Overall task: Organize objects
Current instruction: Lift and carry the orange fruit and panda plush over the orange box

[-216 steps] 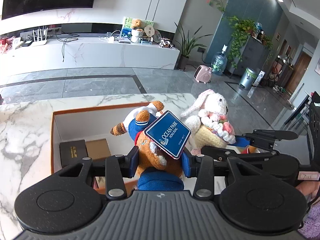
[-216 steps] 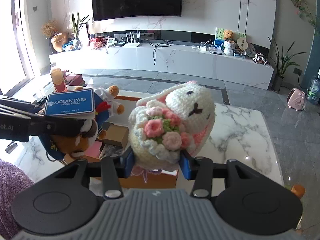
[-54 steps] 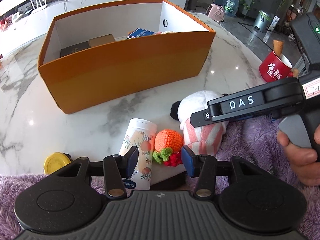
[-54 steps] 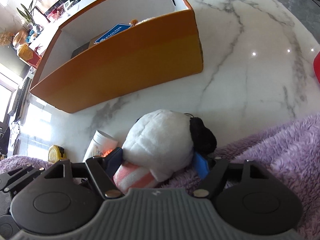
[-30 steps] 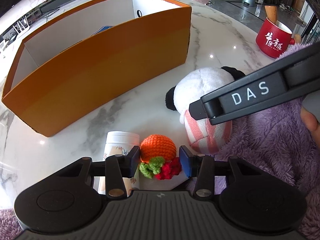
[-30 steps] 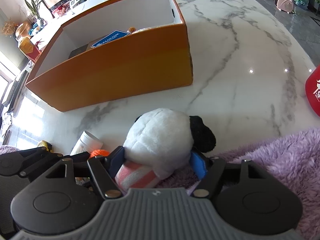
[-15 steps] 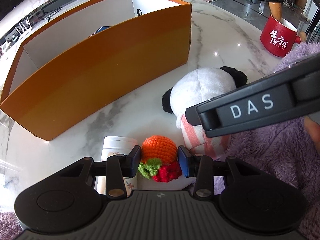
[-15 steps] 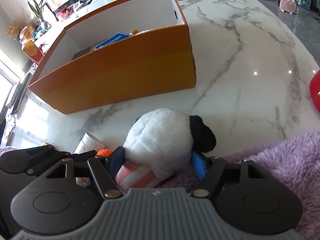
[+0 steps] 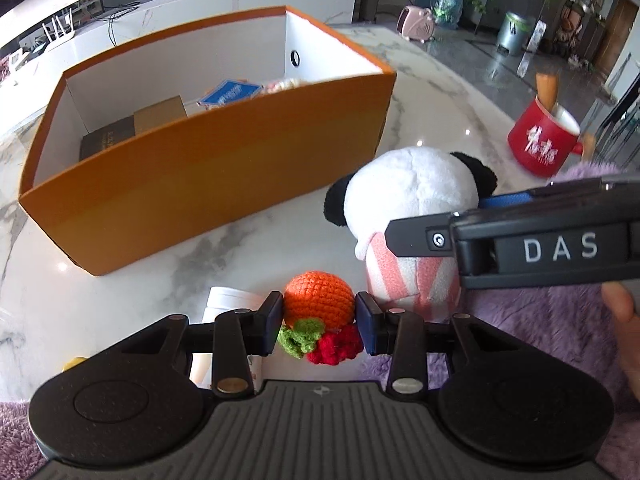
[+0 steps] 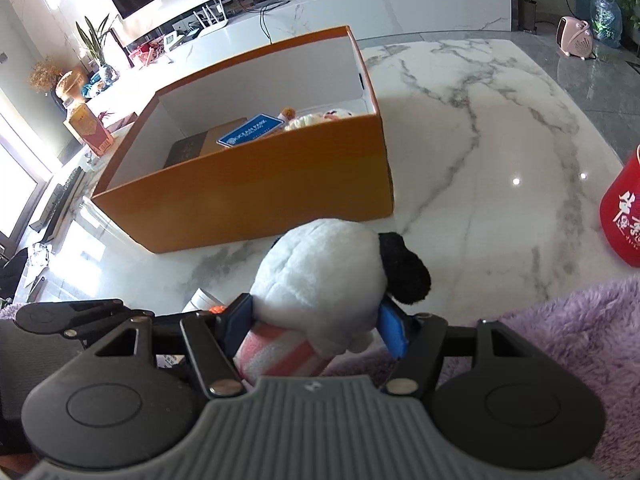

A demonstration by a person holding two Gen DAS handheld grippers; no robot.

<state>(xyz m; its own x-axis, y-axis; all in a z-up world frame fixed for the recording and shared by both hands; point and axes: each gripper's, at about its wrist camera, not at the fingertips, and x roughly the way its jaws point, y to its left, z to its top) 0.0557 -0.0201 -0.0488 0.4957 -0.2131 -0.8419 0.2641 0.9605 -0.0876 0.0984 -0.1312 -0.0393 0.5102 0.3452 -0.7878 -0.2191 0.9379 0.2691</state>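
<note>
My left gripper (image 9: 319, 322) is pinching the crocheted orange (image 9: 319, 305), both pads pressed against its sides, with its green and red trim hanging just below. My right gripper (image 10: 314, 326) is clamped on the plush panda (image 10: 324, 280), gripping it low on the white head, above the pink striped body. Both toys sit at the near edge of the marble table (image 10: 500, 152), beside the purple blanket (image 10: 560, 320).

The orange box (image 9: 208, 176) stands farther out and slightly left. It already holds a blue tag, some dark and tan cartons and another soft toy. A white jar (image 9: 228, 304) lies just left of the orange, partly hidden behind my left tool. A red mug (image 9: 542, 146) stands well off to the right.

I judge this to be the pick-up step for two toys at once, with both grips set and the carry to the box not yet done. Next, each load needs to go up high enough to clear the near wall of the box, then forward over the open space inside before I let go. The panda is bulky and held low on the head, so it could swing.
</note>
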